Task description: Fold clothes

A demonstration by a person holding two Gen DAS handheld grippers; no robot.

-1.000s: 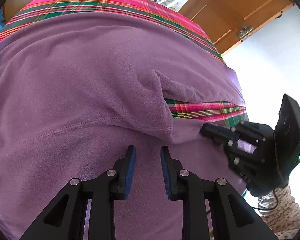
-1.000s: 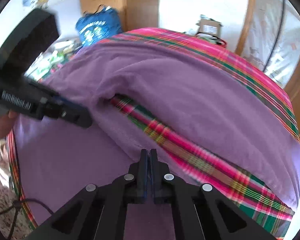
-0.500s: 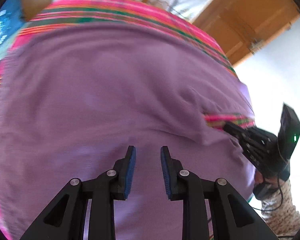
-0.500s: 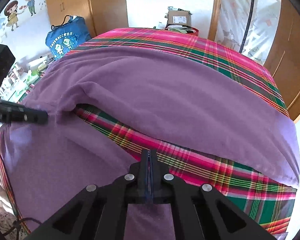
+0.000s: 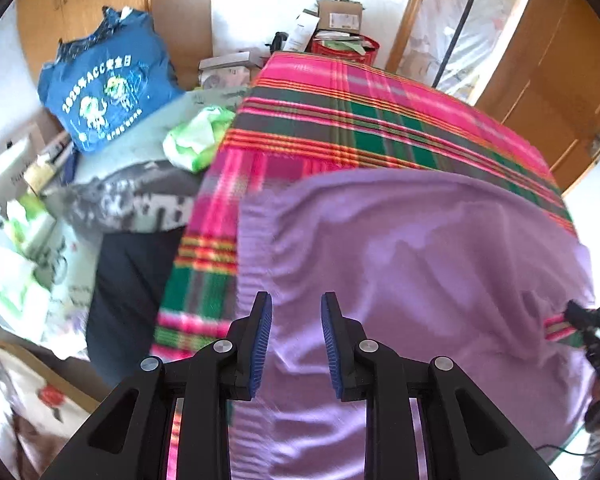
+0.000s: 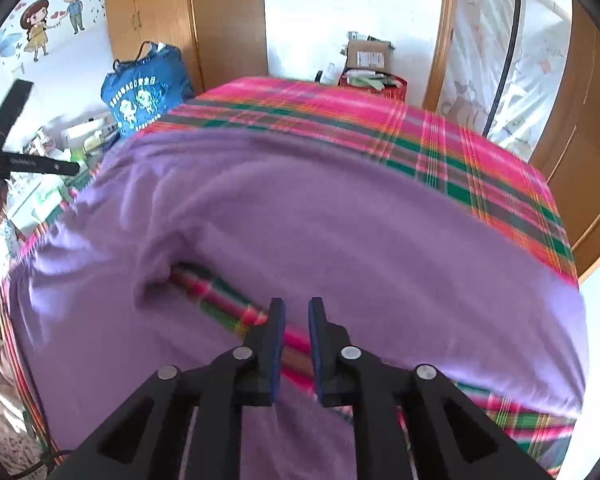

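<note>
right gripper (image 6: 296, 344) jaws just parted, dropping the purple fleece garment (image 6: 340, 240); left gripper (image 5: 296, 336) jaws apart, swung to its hem.

Soft, matt purple fleece garment (image 6: 340, 216); woven plaid cloth bedcover (image 5: 380, 120); glossy wooden doors (image 6: 580, 140); matt black plastic gripper fingers (image 5: 256, 344), ribbed blue pads.

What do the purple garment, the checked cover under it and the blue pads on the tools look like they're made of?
The purple garment looks like fleece: matte, fuzzy, with soft rounded folds. The checked cover seems a thin woven cloth, probably cotton: flat, with crisp pink, green and orange stripes. The blue pads on the left tool look like ribbed rubber set in matte black plastic; the right tool looks the same.
</note>
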